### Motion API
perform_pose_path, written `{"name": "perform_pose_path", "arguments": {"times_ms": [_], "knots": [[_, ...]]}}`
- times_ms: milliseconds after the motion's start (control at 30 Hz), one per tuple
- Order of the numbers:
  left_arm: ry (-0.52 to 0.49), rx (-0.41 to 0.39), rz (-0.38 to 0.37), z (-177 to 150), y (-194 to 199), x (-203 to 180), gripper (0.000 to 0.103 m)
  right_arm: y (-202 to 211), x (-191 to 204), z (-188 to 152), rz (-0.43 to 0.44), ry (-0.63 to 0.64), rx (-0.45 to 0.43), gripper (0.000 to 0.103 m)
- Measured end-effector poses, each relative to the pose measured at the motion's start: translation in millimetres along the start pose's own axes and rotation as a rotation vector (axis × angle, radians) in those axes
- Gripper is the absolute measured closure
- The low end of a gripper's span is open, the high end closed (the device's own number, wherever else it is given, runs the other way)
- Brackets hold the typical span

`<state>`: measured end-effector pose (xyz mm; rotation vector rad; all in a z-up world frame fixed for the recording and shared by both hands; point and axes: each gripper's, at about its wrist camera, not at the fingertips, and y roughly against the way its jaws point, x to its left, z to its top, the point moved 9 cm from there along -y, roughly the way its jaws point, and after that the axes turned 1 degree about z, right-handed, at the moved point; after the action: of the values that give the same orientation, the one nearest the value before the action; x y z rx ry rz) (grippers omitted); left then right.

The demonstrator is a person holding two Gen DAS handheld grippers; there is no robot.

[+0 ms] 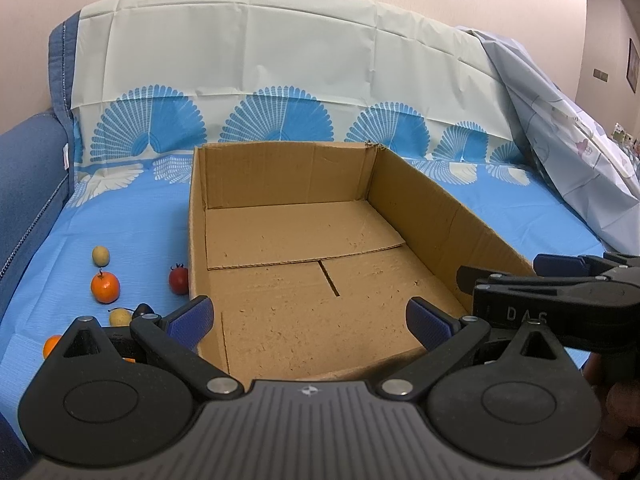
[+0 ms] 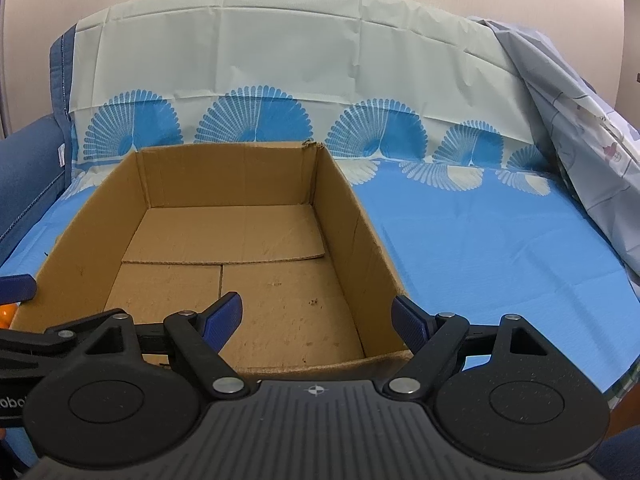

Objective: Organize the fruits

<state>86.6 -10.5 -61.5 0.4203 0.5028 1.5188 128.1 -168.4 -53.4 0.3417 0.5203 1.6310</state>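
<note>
An open cardboard box (image 1: 432,208) lies on the blue cloth, with nothing in it; it also shows in the right wrist view (image 2: 360,232). Left of it lie small fruits: an orange (image 1: 105,287), a red fruit (image 1: 178,278), a yellowish fruit (image 1: 101,255), another pale one (image 1: 120,316), a dark one (image 1: 142,310) and an orange piece (image 1: 51,346). My left gripper (image 1: 310,322) is open and empty above the box's near edge. My right gripper (image 2: 318,322) is open and empty over the box's near right corner, and shows at the right of the left wrist view (image 1: 560,292).
The blue patterned cloth (image 2: 480,248) covers a sofa seat and backrest. A blue armrest (image 1: 28,184) rises at the left. A crumpled pale sheet (image 1: 568,152) hangs at the right. The left gripper's fingertip (image 2: 16,286) shows at the left edge of the right wrist view.
</note>
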Motion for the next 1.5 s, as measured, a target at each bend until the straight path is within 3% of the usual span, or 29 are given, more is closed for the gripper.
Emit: {"name": "perform_pose_path", "arguments": {"times_ms": [67, 200, 233, 367, 533, 667, 733, 767, 833, 933, 1067, 1167, 1267, 1333, 1400, 1500], "knots": [[-0.003, -0.006, 0.001, 0.5, 0.6, 1.2, 0.001, 1.1, 0.7, 1.8, -0.001, -0.006, -0.008, 0.027], [0.000, -0.044, 0.029, 4.8, 8.2, 7.7, 0.001, 4.1, 5.0, 8.4, -0.003, -0.022, -0.036, 0.052], [0.004, -0.055, 0.030, 6.3, 10.8, 10.1, 0.005, 4.7, 7.1, 10.4, 0.000, -0.026, -0.042, 0.054], [0.023, -0.070, 0.032, 9.5, 18.0, 19.8, 0.029, 9.9, 19.7, 19.0, 0.024, -0.039, -0.077, 0.056], [0.030, -0.080, 0.036, 13.1, 27.3, 30.5, 0.048, 17.7, 39.5, 27.0, 0.056, -0.026, -0.110, 0.056], [0.027, -0.078, 0.002, 19.1, 37.2, 39.9, 0.072, 21.0, 58.3, 32.6, 0.094, -0.018, -0.114, 0.056], [0.002, -0.079, -0.024, 27.1, 44.8, 46.0, 0.079, 23.6, 66.9, 34.6, 0.105, -0.008, -0.121, 0.056], [-0.024, -0.088, -0.038, 33.9, 49.9, 50.0, 0.080, 25.4, 72.1, 35.7, 0.113, -0.002, -0.127, 0.057], [-0.085, -0.117, -0.062, 48.0, 61.7, 59.3, 0.080, 28.8, 81.2, 38.6, 0.141, 0.001, -0.141, 0.069], [-0.191, -0.167, -0.079, 69.2, 83.0, 85.6, 0.080, 33.9, 95.2, 41.6, 0.193, -0.007, -0.156, 0.071], [-0.192, -0.219, -0.109, 85.1, 111.1, 135.7, 0.080, 37.8, 113.9, 46.3, 0.251, -0.009, -0.167, 0.072], [-0.101, -0.212, -0.088, 79.6, 115.1, 179.4, 0.080, 38.6, 130.3, 46.3, 0.294, 0.006, -0.164, 0.072], [0.119, -0.122, -0.078, 48.6, 97.5, 225.8, 0.080, 37.2, 153.0, 40.4, 0.360, 0.018, -0.132, 0.072], [0.211, -0.043, -0.057, 22.5, 79.8, 245.2, 0.080, 35.8, 176.7, 29.9, 0.416, 0.073, -0.096, 0.072], [0.237, 0.010, -0.024, 5.4, 67.8, 257.2, 0.080, 36.8, 196.8, 21.1, 0.458, 0.125, -0.075, 0.072], [0.271, 0.092, -0.045, -9.0, 50.2, 262.2, 0.080, 39.6, 231.1, 9.4, 0.514, 0.223, -0.064, 0.072]]}}
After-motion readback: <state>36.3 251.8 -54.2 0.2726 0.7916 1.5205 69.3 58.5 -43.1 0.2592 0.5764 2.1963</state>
